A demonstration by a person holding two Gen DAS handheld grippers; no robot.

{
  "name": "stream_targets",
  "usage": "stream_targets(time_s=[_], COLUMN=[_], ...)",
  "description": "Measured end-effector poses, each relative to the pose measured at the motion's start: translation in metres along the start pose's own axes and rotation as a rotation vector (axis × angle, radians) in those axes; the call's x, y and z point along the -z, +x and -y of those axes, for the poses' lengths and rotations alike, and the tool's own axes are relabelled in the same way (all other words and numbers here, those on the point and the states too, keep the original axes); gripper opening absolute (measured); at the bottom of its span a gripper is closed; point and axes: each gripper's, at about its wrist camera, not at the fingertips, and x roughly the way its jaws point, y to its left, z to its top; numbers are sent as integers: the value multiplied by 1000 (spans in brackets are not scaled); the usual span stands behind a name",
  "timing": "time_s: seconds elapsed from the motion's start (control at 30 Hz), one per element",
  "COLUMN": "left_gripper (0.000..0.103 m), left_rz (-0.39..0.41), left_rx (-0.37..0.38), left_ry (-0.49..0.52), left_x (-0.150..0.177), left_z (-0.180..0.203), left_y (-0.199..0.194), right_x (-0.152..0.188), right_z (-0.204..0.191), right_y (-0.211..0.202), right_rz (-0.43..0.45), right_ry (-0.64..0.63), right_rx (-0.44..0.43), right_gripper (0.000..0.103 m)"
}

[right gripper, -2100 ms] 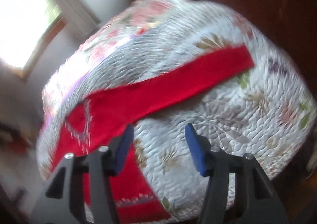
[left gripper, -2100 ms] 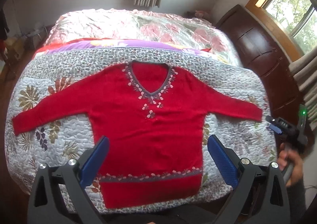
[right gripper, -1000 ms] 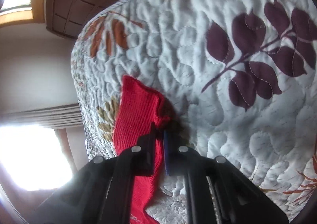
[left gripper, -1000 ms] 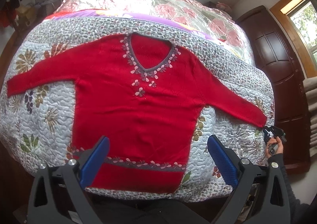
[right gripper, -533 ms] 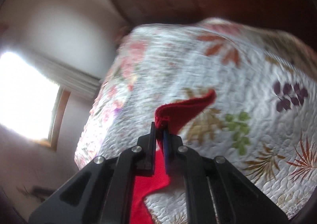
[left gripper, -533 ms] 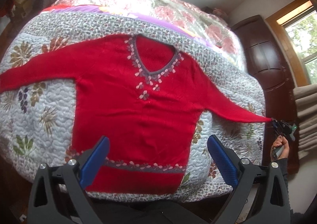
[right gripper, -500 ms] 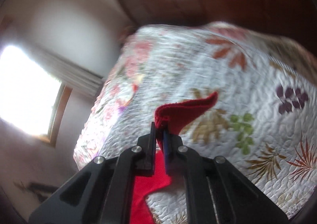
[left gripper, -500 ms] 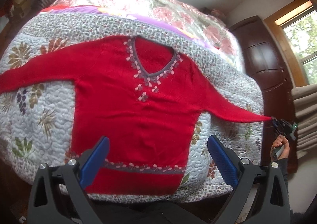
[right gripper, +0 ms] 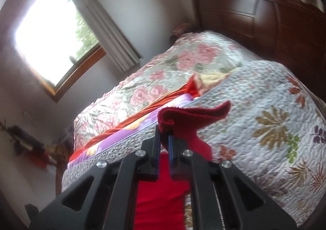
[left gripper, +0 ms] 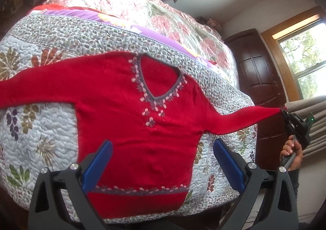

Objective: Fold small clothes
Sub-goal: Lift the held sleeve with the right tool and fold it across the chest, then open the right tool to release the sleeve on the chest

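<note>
The bed (left gripper: 51, 120) fills the left wrist view, its leaf-print quilt stretched flat, and the red sweater (left gripper: 126, 124) lies spread on it face up, centre frame, collar toward the top, hem toward the bottom. The far sleeve still runs flat off the left edge of the frame.

Now the change: the sleeve on the right side of the frame (left gripper: 250, 118) is off the quilt! A second ago it was lying flat with the right claw just pinching its cuff; now it stretches taut through the air toward the right edge, where the right claw (left gripper: 285, 112) grips the cuff, a hand (left gripper: 290, 153) below it on the handle. In the right wrist view the right claw's jaws are closed tight on that cuff (right gripper: 183, 118), the red fabric bunched and curling just above the tips.

So the first fold looks under way; my read is this sleeve goes across the chest next.

The left claw (left gripper: 162, 165) hangs wide open over the lower body of the sweater, holding nothing.
</note>
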Motion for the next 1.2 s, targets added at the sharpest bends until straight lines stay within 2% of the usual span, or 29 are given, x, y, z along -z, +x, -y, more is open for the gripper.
stream_targets(time_s=[0.27,0.4,0.57,0.8,0.97,1.03,1.13,1.2], left_gripper=[99,99,99,99,99,99,99,99], left_rz=[-20,-43,-76,-120,-151,-167,-190,-219], left_rx=[35,54,60,78,138,190,267,332], left_ry=[26,46,73,116,83,51,-18,-81], left_x=[-29,-46,-66,-85,-87,-88,-90,-91], left_z=[-33,-48,-61,-71,-81,-85,-90,-94], left_y=[5,14,28,57,80,92,111,127], right_x=[42,83,143,232,276,295,316,326], right_z=[-79,-118,-148,-175,-190,-194,-196,-188], right_y=[55,98,159,234,261,267,261,243], right_rz=[-72,-141,-253,-383,-414,-435,-472,-508], right_ry=[-83,-111,-123,-226,-365,-435,-507,-504], right_rx=[-43,-52,-38,48,132,162,183,183], right_gripper=[5,5,5,5,6,13,46,47])
